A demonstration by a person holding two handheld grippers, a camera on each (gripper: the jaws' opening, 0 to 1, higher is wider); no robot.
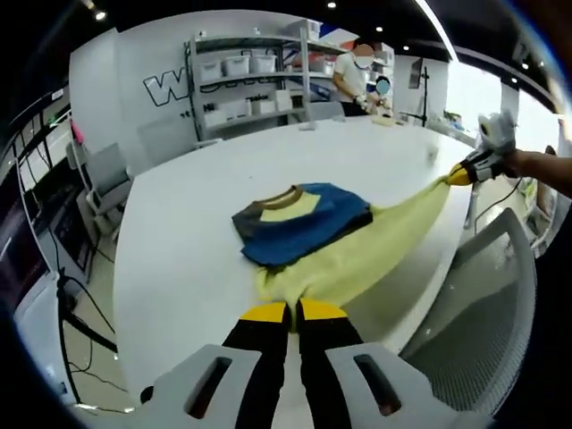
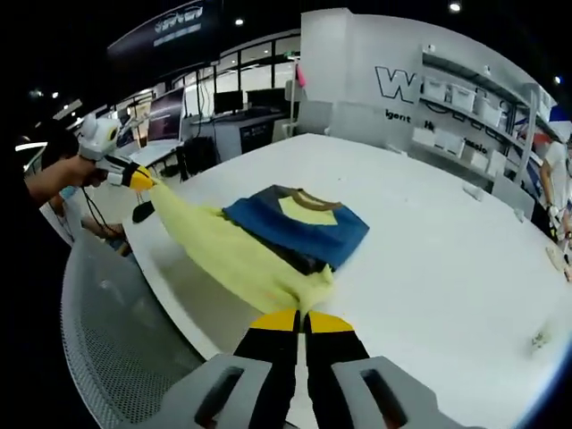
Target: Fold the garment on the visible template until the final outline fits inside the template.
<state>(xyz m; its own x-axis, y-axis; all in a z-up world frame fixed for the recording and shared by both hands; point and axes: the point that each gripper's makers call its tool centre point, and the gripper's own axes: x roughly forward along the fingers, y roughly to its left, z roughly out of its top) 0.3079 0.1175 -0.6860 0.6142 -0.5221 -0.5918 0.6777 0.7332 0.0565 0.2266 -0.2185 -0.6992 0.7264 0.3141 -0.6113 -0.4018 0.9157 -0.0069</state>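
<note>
A partly folded garment (image 1: 299, 219), blue with a yellow chest patch and brown collar, lies on the white table (image 1: 179, 241). Its pale yellow lower part (image 1: 375, 246) is stretched off the table's edge between both grippers. My left gripper (image 1: 292, 313) is shut on one end of that yellow fabric. The right gripper (image 1: 465, 172), held by a person's hand, pinches the other end. In the right gripper view, the right gripper (image 2: 304, 320) is shut on the yellow fabric (image 2: 228, 250) beside the blue garment (image 2: 299, 228), and the left gripper (image 2: 134, 176) holds the far end.
A grey mesh chair (image 1: 487, 313) stands close under the stretched fabric at the table's edge, also the chair (image 2: 116, 340). Shelves with white bins (image 1: 250, 80) line the back wall, and a person (image 1: 357, 76) stands at the table's far end. Small items (image 2: 541, 340) lie near the table's right side.
</note>
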